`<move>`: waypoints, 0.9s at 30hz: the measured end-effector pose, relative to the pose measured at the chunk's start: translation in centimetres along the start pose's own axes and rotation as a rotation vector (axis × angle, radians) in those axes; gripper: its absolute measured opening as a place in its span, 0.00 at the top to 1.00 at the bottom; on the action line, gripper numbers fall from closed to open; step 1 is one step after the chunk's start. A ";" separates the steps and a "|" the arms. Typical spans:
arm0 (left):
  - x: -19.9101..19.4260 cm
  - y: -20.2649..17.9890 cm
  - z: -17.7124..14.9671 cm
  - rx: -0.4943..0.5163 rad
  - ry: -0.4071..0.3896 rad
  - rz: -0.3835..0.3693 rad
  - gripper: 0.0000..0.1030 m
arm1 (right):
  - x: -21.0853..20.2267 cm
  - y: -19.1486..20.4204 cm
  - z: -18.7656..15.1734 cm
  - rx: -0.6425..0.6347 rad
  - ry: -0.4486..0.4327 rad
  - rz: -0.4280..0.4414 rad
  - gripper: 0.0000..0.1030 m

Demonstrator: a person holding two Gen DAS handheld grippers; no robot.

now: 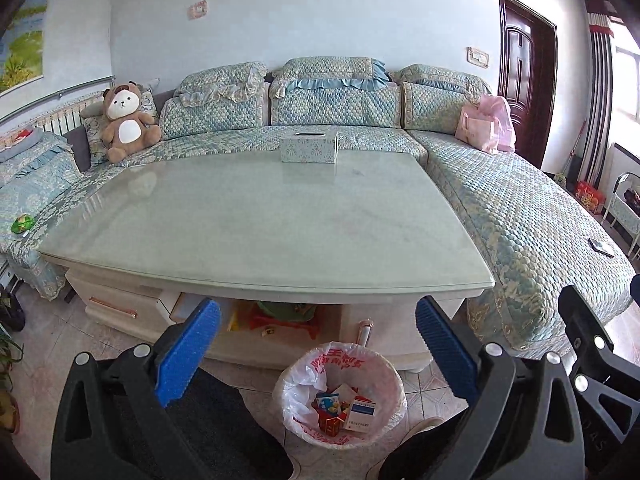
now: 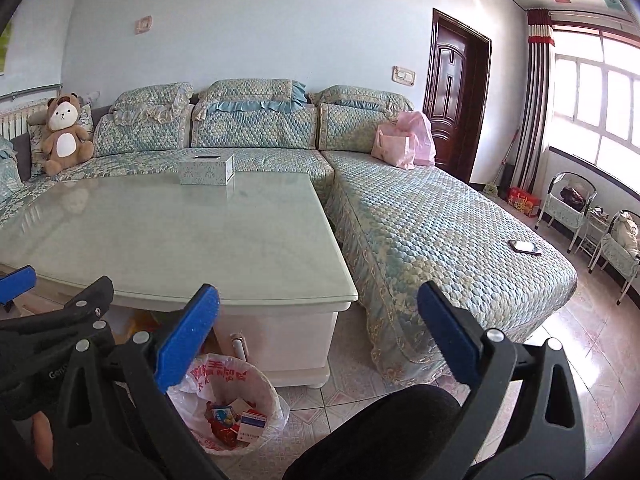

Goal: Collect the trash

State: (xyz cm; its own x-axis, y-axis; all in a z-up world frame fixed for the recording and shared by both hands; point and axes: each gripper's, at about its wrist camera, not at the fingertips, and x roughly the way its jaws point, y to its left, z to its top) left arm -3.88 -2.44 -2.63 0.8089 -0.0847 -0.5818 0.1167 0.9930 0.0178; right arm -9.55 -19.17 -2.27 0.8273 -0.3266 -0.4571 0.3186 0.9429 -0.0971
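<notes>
Glass table (image 1: 256, 220) with tissue box (image 1: 309, 149), lined bin (image 1: 340, 394) below, both grippers' fingers (image 1: 188, 352) spread, empty

I am facing a table (image 1: 260, 220) bearing a tissue box (image 1: 309, 149). A teddy (image 1: 127, 120) is sitting on the sofa (image 1: 500, 200) behind it, a pink bag (image 1: 486, 128) opposite.

left gripper (image 1: 318, 318) | right gripper (image 2: 318, 306) | black frames | blue ribbed pads | silver screws

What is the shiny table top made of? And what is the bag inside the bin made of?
The pale green table top looks like glass or polished stone: it is glossy and mirrors the patterned tissue box. The white bag with red print lining the round trash bin looks like thin plastic film: it is crinkled and half see-through.
</notes>
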 end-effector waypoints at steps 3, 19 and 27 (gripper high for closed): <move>-1.2 -0.1 0.3 0.009 -0.026 0.025 0.07 | -0.5 -0.1 0.1 0.013 0.005 0.009 0.06; -3.3 -0.1 0.4 0.004 -0.065 0.052 0.07 | -1.7 -0.1 0.4 0.027 0.000 0.018 0.06; -3.1 -0.1 0.5 0.006 -0.057 0.052 0.07 | -1.6 -0.1 0.5 0.024 0.003 0.009 0.06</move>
State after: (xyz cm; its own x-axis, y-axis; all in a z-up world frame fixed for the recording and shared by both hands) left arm -6.18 -2.30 -0.43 0.8455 -0.0378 -0.5326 0.0768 0.9957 0.0514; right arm -10.71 -18.79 -1.05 0.8287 -0.3182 -0.4604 0.3223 0.9439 -0.0721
